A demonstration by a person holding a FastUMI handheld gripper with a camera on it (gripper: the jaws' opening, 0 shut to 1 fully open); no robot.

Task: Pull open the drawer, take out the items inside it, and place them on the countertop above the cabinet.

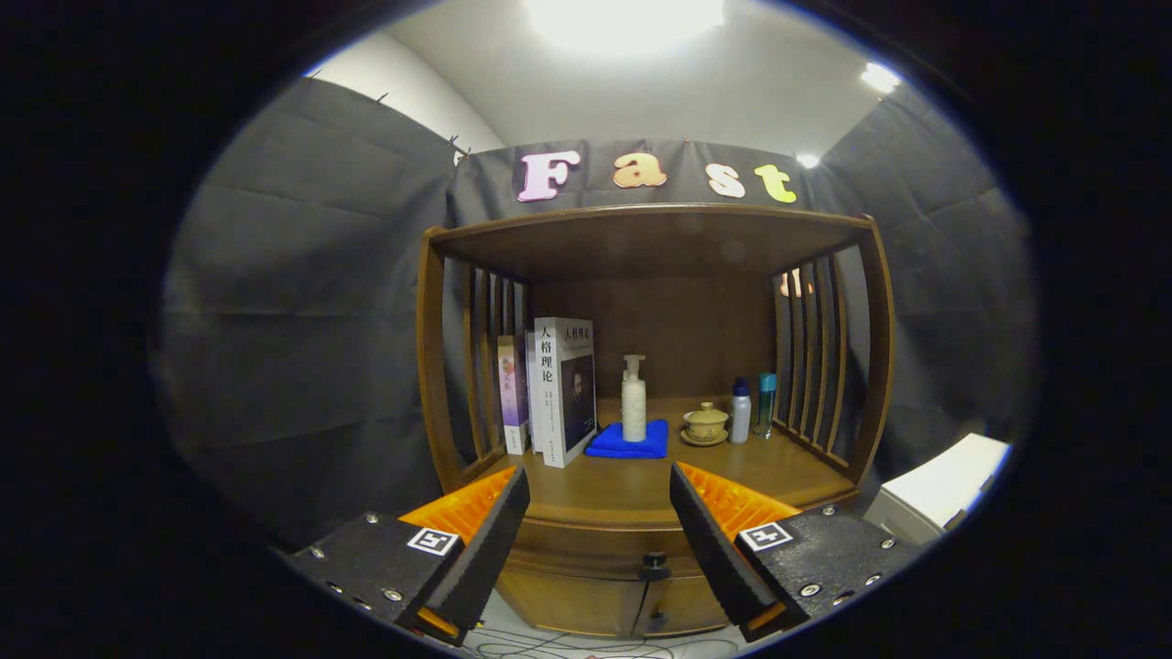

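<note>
A two-finger gripper (600, 517) is hovering in front of a dark wooden cabinet (430, 366), its ribbed, wedge-shaped fingers (476, 540) standing wide apart and holding nothing. Between them and just beyond, the drawer (595, 545) is sitting closed under the front edge of the countertop (623, 485), its small dark round knob (654, 560) showing in the gap between the fingers. What lies inside the drawer cannot be seen.

The smooth, polished countertop is carrying a row of items toward its back edge. Near the back left corner, upright books (549, 389) are standing together: a thin purple-spined one beside the slatted side panel and a thicker white volume with a dark cover. At the middle, a tall ribbed cream pump bottle (634, 403) is standing on a folded blue cloth (632, 441) of soft, nappy texture. Just to its right, a squat lidded ceramic cup (705, 423) is resting on a saucer. Toward the back right corner, a white cylindrical bottle (740, 412) with a blue cap is standing just beside a slim clear bottle (765, 403) with a teal cap, both close to the vertical wooden slats (815, 357) of the right side panel. A flat wooden top is roofing the alcove.
</note>
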